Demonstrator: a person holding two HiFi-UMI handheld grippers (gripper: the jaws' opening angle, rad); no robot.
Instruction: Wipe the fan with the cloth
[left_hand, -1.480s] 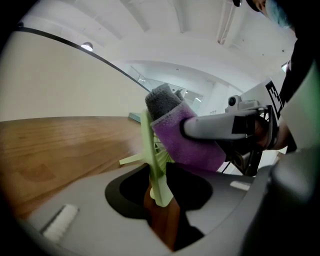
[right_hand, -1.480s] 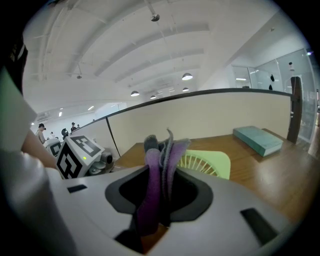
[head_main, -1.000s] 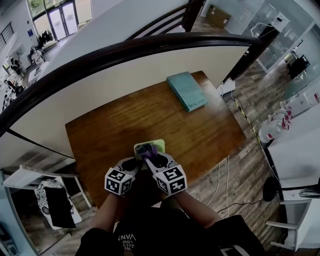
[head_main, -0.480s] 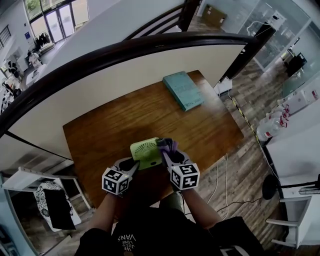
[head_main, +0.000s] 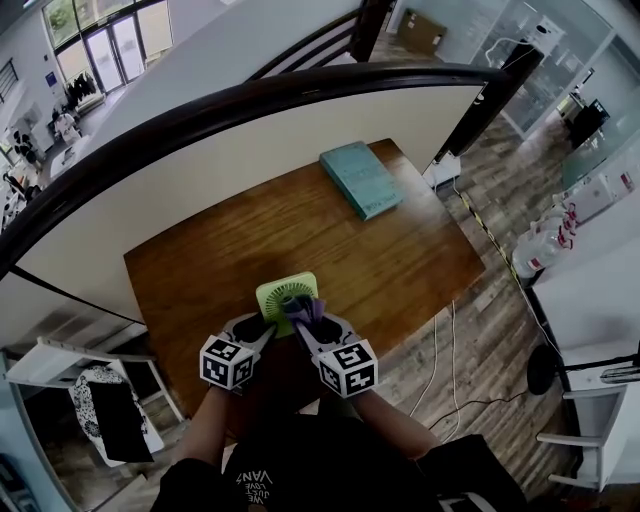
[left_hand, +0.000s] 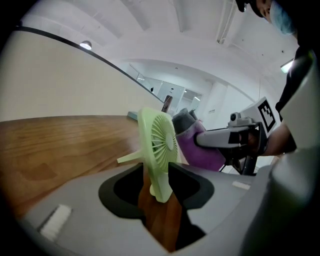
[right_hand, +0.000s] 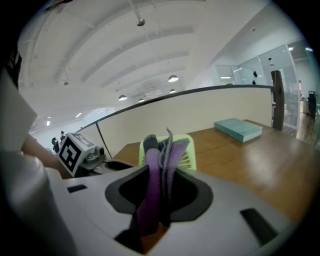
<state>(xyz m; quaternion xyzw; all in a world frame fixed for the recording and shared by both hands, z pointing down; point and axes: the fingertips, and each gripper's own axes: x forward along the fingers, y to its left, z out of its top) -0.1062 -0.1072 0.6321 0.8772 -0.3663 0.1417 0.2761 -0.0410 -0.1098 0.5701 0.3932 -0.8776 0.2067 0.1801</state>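
Note:
A light-green small fan (head_main: 280, 292) is tilted up near the wooden table's (head_main: 200, 260) front edge. My left gripper (head_main: 262, 322) has the fan's (left_hand: 159, 145) lower edge between its jaws, which meet it on both sides; they have just been opening. My right gripper (head_main: 308, 322) is shut on a folded purple and grey cloth (head_main: 303, 306). In the right gripper view the cloth (right_hand: 159, 170) stands up between the jaws, against the fan's grille (right_hand: 192, 150). From the left gripper view, the cloth (left_hand: 200, 150) presses on the fan's right face.
A teal book (head_main: 362, 178) lies at the table's far right corner. A white partition with a dark curved rail (head_main: 250, 100) borders the table's far side. The table's right and front edges drop to a wooden floor with cables (head_main: 445, 350).
Half a second ago the right gripper held the cloth off to the fan's right; now it is back over the fan's face. The left gripper stayed put with the fan.

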